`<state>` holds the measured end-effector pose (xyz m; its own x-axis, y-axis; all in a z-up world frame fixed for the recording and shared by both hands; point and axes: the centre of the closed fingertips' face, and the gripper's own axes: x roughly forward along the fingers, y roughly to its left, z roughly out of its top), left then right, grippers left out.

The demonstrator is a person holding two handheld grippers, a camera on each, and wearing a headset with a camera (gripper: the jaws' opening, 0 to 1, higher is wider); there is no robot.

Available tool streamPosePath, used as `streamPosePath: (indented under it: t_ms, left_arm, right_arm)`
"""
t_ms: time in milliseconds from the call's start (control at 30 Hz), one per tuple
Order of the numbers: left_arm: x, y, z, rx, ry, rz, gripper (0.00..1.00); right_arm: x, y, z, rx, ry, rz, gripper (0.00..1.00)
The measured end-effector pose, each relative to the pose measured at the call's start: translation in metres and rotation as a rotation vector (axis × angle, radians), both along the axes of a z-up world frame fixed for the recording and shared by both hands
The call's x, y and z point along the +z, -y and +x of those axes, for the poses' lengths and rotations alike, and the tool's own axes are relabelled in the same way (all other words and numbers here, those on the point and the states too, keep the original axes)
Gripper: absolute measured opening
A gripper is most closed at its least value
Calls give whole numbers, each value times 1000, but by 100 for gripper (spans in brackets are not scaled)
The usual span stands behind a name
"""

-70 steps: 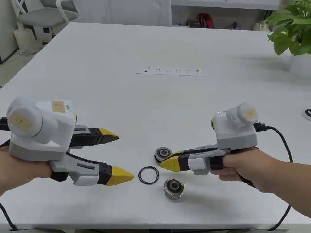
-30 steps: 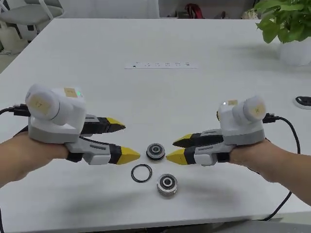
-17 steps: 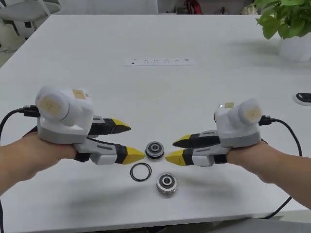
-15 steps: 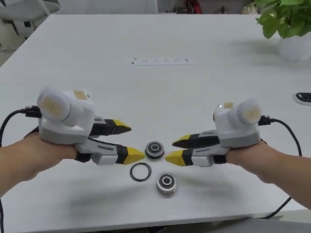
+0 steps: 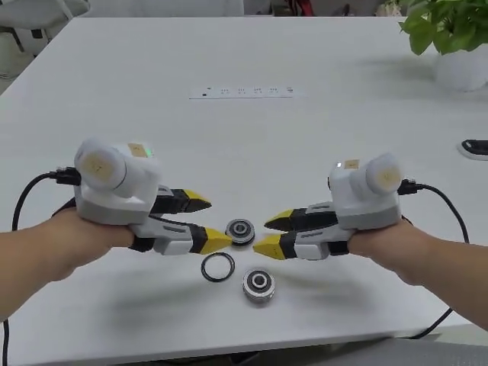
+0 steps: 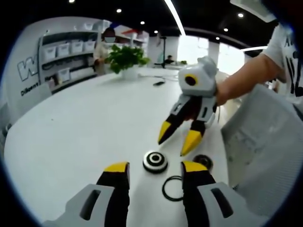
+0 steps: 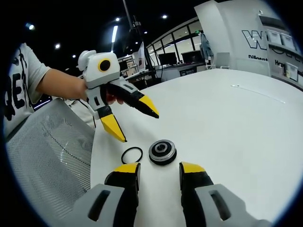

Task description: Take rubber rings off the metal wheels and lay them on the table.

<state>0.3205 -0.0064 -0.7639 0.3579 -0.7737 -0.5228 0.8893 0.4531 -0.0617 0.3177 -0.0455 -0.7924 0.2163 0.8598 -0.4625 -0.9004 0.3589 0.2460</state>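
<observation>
Facing each other over the white table (image 5: 320, 130), the left gripper (image 5: 216, 221) and right gripper (image 5: 261, 235) both stand with jaws parted and nothing held; a dark-rimmed metal wheel (image 5: 241, 231) lies on the tabletop between their yellow tips. One loose rubber ring (image 5: 217, 267) lies flat near that wheel, towards the person; a second wheel (image 5: 258, 284) rests just beside the ring
</observation>
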Motion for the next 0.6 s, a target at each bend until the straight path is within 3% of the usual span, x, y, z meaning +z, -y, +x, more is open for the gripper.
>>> streamPosePath:
  t_ms: [400,600]
  left_arm:
    - [-9,14,-1,-16,-9,15,37]
    - [-13,17,3,-14,-13,21,35]
  right_arm:
    - [0,0,-3,-3,-1,5,31]
    - [0,1,-3,-6,-1,6,31]
